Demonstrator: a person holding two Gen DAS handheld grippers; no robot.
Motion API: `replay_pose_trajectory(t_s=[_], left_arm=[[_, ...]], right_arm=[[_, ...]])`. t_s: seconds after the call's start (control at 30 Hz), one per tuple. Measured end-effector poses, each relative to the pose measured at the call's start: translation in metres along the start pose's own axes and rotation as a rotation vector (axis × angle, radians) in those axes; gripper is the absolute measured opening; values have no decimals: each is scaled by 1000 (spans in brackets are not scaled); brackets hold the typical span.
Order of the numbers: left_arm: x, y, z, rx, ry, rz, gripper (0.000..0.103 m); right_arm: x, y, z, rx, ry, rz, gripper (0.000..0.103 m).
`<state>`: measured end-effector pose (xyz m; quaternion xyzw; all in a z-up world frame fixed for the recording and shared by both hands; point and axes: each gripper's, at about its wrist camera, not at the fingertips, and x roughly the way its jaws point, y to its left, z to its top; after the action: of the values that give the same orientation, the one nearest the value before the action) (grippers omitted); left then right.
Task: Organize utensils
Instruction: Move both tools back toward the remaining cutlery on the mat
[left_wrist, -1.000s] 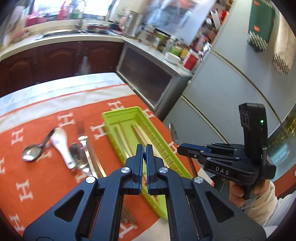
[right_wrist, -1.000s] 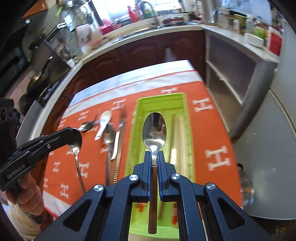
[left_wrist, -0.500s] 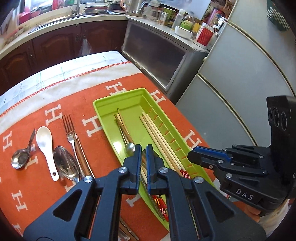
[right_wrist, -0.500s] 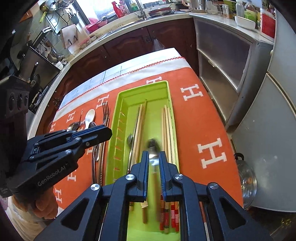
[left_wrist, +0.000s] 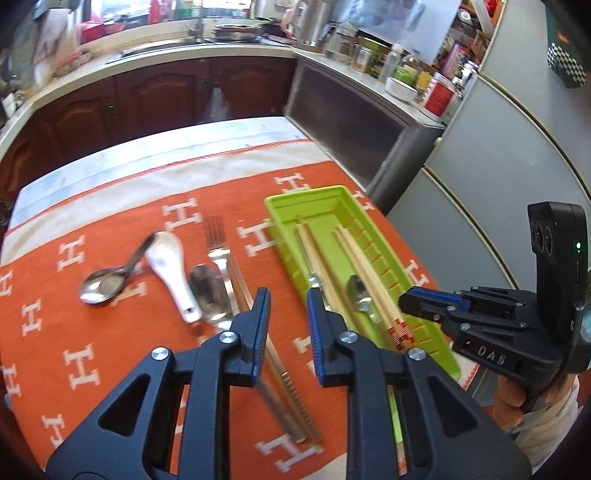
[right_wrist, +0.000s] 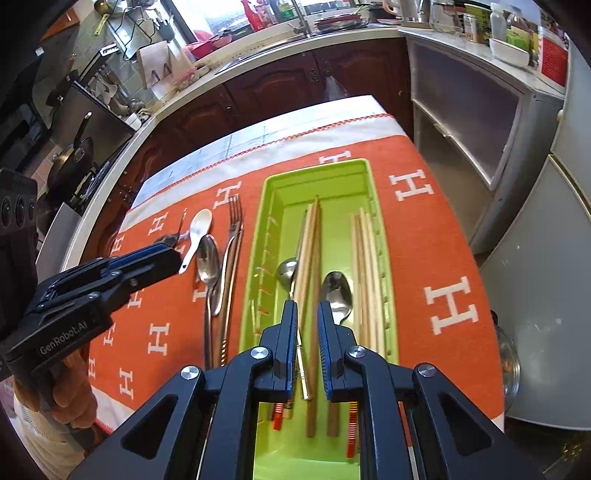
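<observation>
A green tray (right_wrist: 273, 192) (left_wrist: 280, 206) lies on the orange cloth and holds several chopsticks (right_wrist: 364, 258), a small spoon (right_wrist: 287, 271) and a wooden-handled metal spoon (right_wrist: 337, 291). My right gripper (right_wrist: 307, 308) is open and empty just above that spoon's handle. My left gripper (left_wrist: 286, 297) is open and empty above the cloth, left of the tray. Left of the tray lie a metal spoon (left_wrist: 101, 286), a white ceramic spoon (left_wrist: 170, 264), a larger spoon (left_wrist: 208, 291), a fork (left_wrist: 218, 243) and a serrated knife (left_wrist: 291, 387).
The table's right edge runs close to the tray; a grey fridge (left_wrist: 498, 158) and steel cabinet (left_wrist: 347, 122) stand beyond it. Dark wooden kitchen cabinets (right_wrist: 280, 88) line the far side. A glass pot lid (right_wrist: 511, 365) sits low at the right.
My right gripper has let go of the wooden-handled spoon into the tray and opened. My left gripper has opened and moved left over the loose cutlery.
</observation>
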<state>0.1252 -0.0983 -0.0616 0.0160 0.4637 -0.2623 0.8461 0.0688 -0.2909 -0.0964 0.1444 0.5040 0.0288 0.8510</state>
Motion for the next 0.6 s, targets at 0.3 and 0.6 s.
replay_pose_trajectory(t_s=[0.3,0.6], left_arm=[[-31,30,-30,-42,-23,82,17],[-36,50,-63,-106,-5,121,17]], right_arm=[[3,28,-2,-39,12,50,11],[26,65,-9,-87,83,106,11]])
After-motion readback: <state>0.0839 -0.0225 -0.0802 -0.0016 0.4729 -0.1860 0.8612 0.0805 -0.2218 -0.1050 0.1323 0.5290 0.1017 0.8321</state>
